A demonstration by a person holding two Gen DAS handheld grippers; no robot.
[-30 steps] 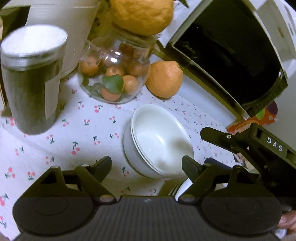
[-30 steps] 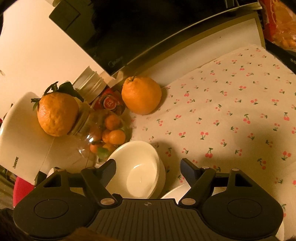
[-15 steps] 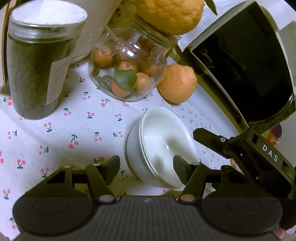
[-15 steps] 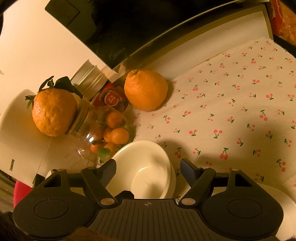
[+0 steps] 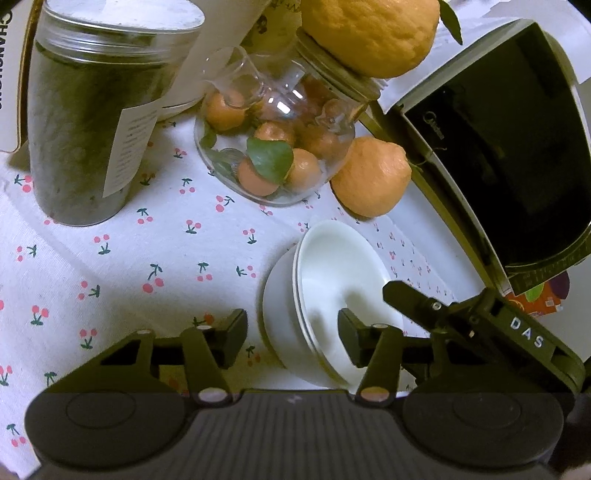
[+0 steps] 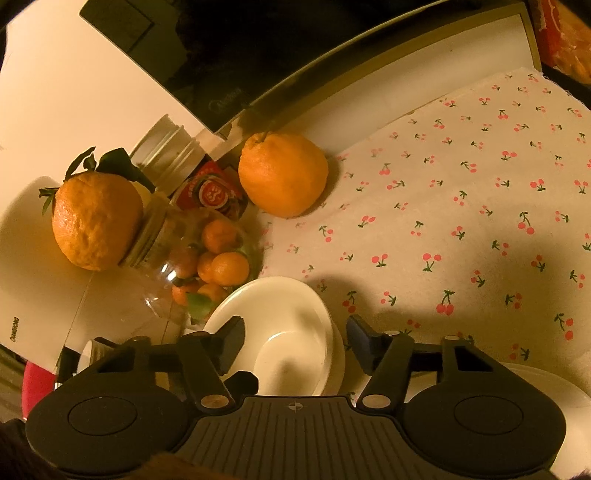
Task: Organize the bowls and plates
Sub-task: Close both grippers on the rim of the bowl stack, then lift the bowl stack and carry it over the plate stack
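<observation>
Two white bowls (image 5: 343, 291) are sitting nested, one inside the other, on a cherry-print cloth (image 5: 110, 266) covering the tabletop. In the left wrist view the stack is lying at about four o'clock from centre, tilted toward the camera.

The left tongs (image 5: 291, 334) are straddling the stack's near rim: one finger is standing inside the upper bowl and the other outside on the cloth. Their jaws have just been closing, but a gap is showing between pads and rim, so they are not yet grasping. The right tongs (image 6: 295, 338) are reaching in from the opposite side, one finger over the bowl's hollow and the other outside the rim. Those jaws have also just been closing, and they too are looking released. In the left wrist view, white letters reading "DAS" are showing on the right tongs' body.

At twelve o'clock from the bowls, a clear glass jar (image 5: 277, 136) holding small oranges and a green leaf is standing, with a large orange (image 5: 369, 33) resting on its lid. A second orange (image 5: 369, 177) is lying just beside the jar. At ten o'clock, a tall jar of dark contents (image 5: 88, 122) is carrying a white label too blurred to read. At two o'clock, a black-fronted appliance (image 5: 495, 147) is bearing a faint, unreadable logo. A white plate (image 6: 554, 387) is peeking in at the right wrist view's four o'clock edge.
</observation>
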